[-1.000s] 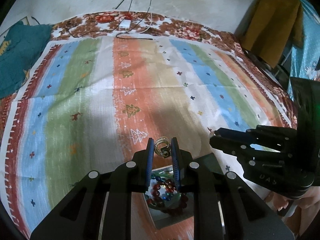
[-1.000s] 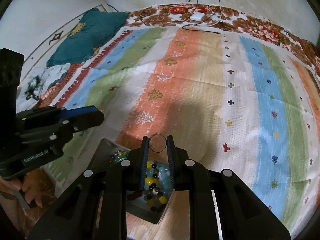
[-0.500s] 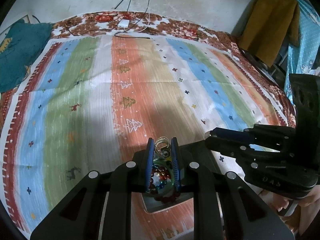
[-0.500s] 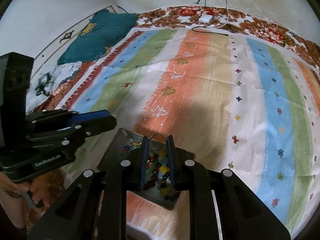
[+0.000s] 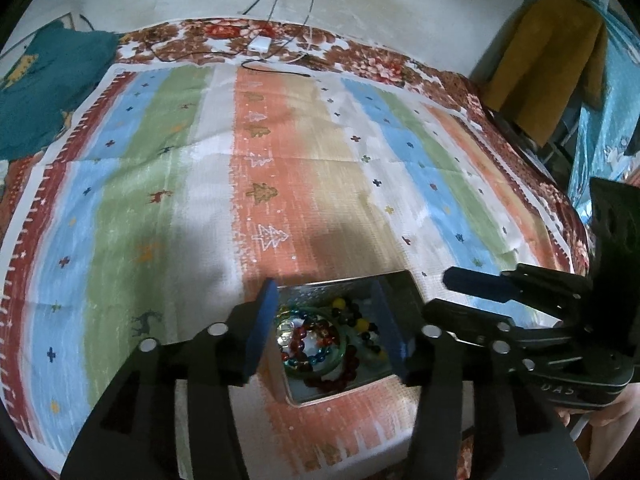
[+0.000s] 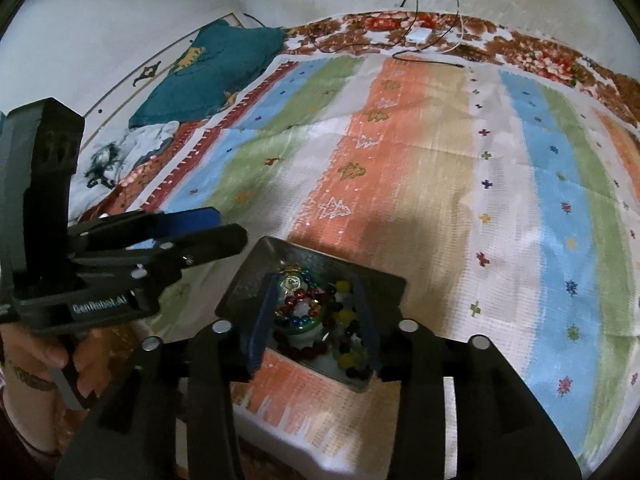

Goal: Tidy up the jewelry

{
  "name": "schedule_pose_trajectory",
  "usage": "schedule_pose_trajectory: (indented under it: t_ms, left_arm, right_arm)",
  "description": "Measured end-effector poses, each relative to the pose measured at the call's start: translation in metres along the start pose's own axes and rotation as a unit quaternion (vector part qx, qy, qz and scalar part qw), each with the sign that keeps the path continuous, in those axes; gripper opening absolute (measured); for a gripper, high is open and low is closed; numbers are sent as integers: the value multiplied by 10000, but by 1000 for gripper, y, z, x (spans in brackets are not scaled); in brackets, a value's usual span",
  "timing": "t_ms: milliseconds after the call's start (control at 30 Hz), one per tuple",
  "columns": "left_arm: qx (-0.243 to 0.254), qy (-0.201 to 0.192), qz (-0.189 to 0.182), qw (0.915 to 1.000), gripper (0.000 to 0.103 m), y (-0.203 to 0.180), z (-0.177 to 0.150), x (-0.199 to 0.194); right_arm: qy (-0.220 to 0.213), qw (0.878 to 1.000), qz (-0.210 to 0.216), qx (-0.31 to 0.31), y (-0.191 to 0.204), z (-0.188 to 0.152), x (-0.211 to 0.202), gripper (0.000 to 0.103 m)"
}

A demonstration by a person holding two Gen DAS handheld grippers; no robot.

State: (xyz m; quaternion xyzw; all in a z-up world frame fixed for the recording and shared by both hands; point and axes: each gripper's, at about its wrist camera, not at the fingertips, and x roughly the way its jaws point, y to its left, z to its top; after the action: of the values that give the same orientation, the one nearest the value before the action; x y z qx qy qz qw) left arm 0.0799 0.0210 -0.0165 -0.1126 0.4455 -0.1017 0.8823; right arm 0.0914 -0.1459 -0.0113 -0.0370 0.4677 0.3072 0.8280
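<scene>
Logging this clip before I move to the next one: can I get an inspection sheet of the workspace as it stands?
Surface: striped cloth spread over a floral bedcover.
Job's things: metal tray near the front edge, holding bead bracelets and a green bangle.
Clutter: teal cloth and a white garment at the far left.
Grippers: left gripper and right gripper both above the tray, jaws opening, nothing pinched between them.
Cables: thin wires and a white adapter at the far edge.
Surroundings: pale wall; mustard garment hanging at right.
</scene>
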Motion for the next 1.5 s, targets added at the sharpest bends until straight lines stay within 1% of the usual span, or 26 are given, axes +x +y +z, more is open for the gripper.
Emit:
schedule_pose_trajectory:
  t_ms: [33,67,167,200,233,267,333,400,600,633,767,867,967,1300,1433,1500]
  left_arm:
    - [-23,-12,4,10000,58,1,-1,-1]
    - [-48,-21,6,10000,59,2,-2,-3]
    - [-115,-48,14,9999,64,6,-7,-8]
    - [-124,-54,11,9999,67,6,-8,-9]
    - [-120,-65,11,9999,70,6,-10,-11]
    - [-108,-72,20,9999,72,6,-12,-12]
    - [-38,-82,68,9999,79,3,-15,-14]
    - [124,-171,216,9995,86,-2,-19,-18]
    - [221,-170,271,9992,94,-4,-27,-22]
    - [225,-168,281,9992,95,-5,-28,-22]
    - [218,-164,309,9992,97,-5,-32,-24]
    - [298,-158,447,9984,97,-8,-37,-24]
    - [368,-137,493,9980,97,-12,-42,-25]
    - [509,-433,593,9960,97,-21,-53,-39]
    - [610,-644,691,9937,97,-26,-56,-46]
    - [583,-684,651,9938,97,-26,-57,-48]
  right_arm:
    - [-20,10000,-46,-12,0,-2,-2,45]
    - [-40,10000,-82,-30,1,-4,-4,49]
    - [-107,9998,-156,-69,1,-10,-10,54]
    - [-132,9997,-192,-83,1,-11,-12,58]
    - [-155,9996,-229,-96,2,-13,-13,59]
    - [-183,9995,-255,-98,2,-15,-16,61]
    - [-205,9994,-257,-85,1,-17,-18,65]
    - [-224,9994,-249,-85,1,-20,-20,70]
    - [-353,9990,-288,-43,0,-27,-29,84]
    - [-373,9988,-304,-50,0,-28,-31,85]
    - [-450,9985,-295,-61,1,-34,-37,91]
    - [-468,9984,-318,-81,0,-39,-39,93]
    - [-483,9982,-330,-100,1,-43,-41,97]
    - [-639,9973,-351,-128,5,-53,-49,97]
    - [-753,9964,-384,-114,7,-57,-55,97]
    - [-833,9955,-437,-67,6,-59,-59,97]
